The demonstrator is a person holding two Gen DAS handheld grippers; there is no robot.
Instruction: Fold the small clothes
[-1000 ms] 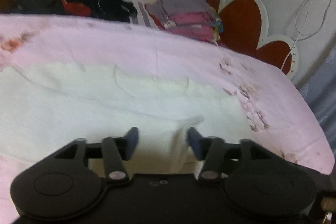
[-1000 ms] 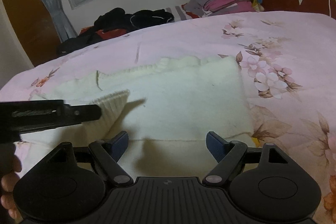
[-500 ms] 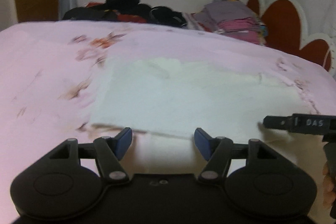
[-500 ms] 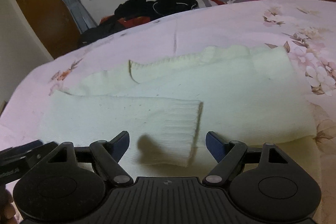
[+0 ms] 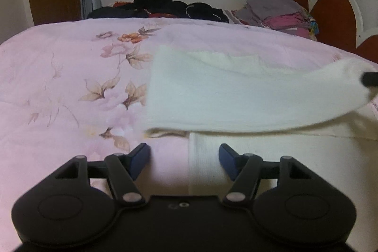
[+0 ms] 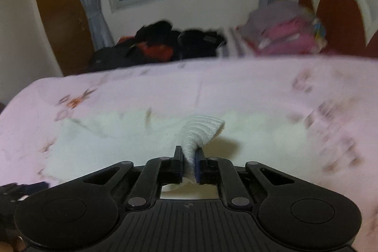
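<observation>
Right gripper (image 6: pixel 191 165) closing, pinching ribbed cuff (image 6: pixel 200 131) mid-frame, left gripper (image 5: pixel 184 158) spread over cream sweater (image 5: pixel 236 96), pink bedspread (image 5: pixel 59 86)

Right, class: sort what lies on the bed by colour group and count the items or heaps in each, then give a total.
Cream knit garment, sleeve cuff pinched in the right gripper: 1
Dark clothes heap: 1
Grey and pink folded stack: 1
Total: 3

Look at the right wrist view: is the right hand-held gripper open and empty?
No, the right hand-held gripper is closing on the ribbed cuff of the cream sweater, which is pinched between its jaws.
</observation>
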